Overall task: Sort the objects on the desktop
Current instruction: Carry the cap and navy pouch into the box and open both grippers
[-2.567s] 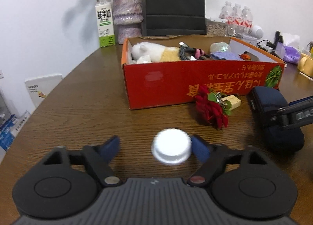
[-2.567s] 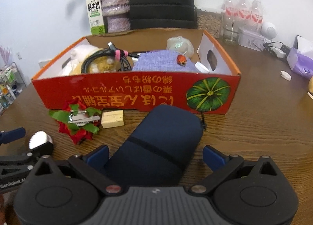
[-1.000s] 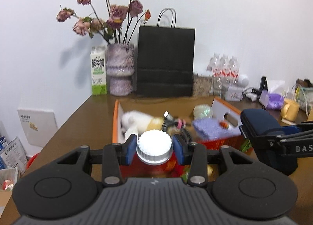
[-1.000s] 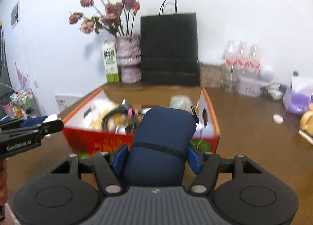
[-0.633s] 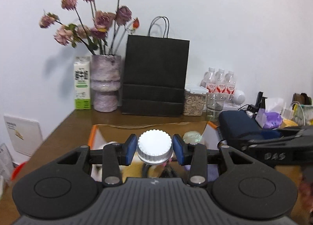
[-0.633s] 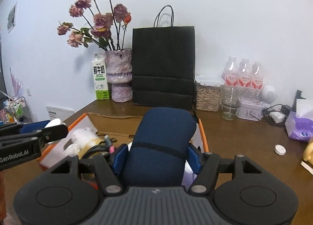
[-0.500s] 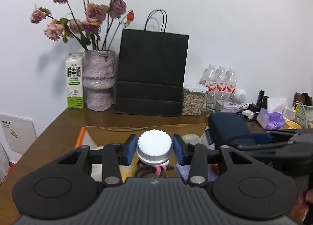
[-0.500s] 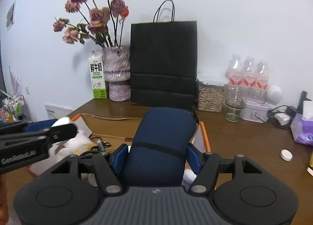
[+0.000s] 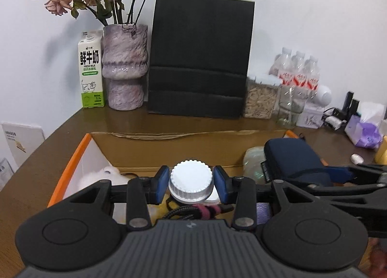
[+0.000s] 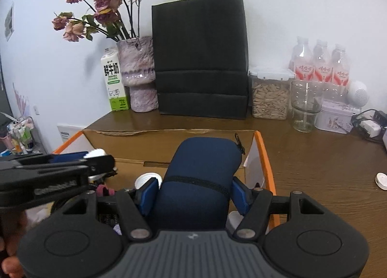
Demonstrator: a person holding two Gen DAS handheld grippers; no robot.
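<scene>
STEP: carry to box | left gripper (image 9: 191, 184) clamps white cap (image 9: 191, 178); right gripper (image 10: 194, 193) clamps navy pouch (image 10: 200, 181), both frame-centre over orange box (image 9: 72, 159) | NEXT: lower, release inside.

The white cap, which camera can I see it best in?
The left wrist view. There the white cap faces the camera whole, ridged rim and all, pinched in the left gripper above the cardboard box. In the right wrist view only a sliver of the cap peeks from behind that gripper's side.
</scene>
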